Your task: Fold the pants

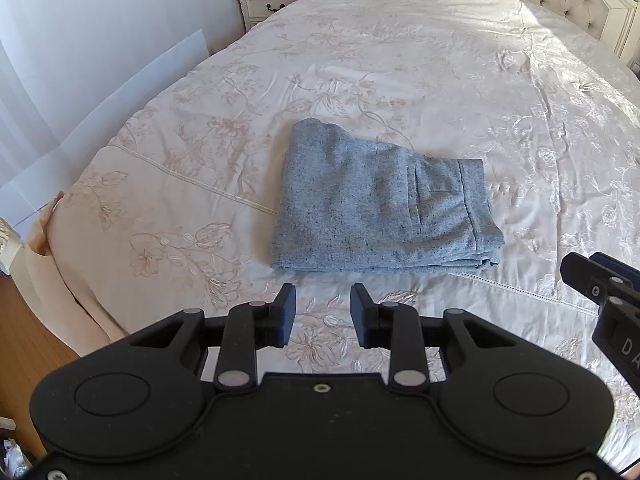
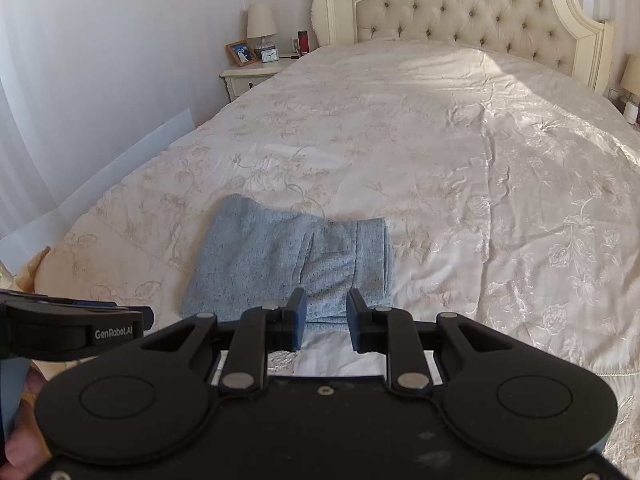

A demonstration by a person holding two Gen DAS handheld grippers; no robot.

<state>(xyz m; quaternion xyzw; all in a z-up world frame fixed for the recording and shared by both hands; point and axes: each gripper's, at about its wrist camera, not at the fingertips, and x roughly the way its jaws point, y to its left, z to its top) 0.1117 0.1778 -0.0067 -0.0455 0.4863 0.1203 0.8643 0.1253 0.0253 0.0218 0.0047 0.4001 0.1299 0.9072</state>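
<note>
Left wrist view: bed (image 1: 400,60) with a cream floral-embroidered bedspread fills most of the frame, its tufted headboard (image 2: 460,4) at the far end. Pants (image 1: 380,204), grey-blue flecked fabric, lie folded into a compact rectangle on the bedspread near the foot of the bed, waistband edge to the right, a slit pocket facing up. Nightstand (image 2: 248,76) stands at the far left of the bed and carries a lamp (image 2: 262,26), a framed photo (image 2: 241,53) and a small clock (image 2: 269,54). Left gripper (image 1: 322,312) hovers just short of the near edge of the pants, jaws spread, nothing between them. Right gripper (image 2: 326,314) hovers over the near edge of the pants, jaws likewise parted and gripping nothing; contact with the fabric cannot be confirmed.
</note>
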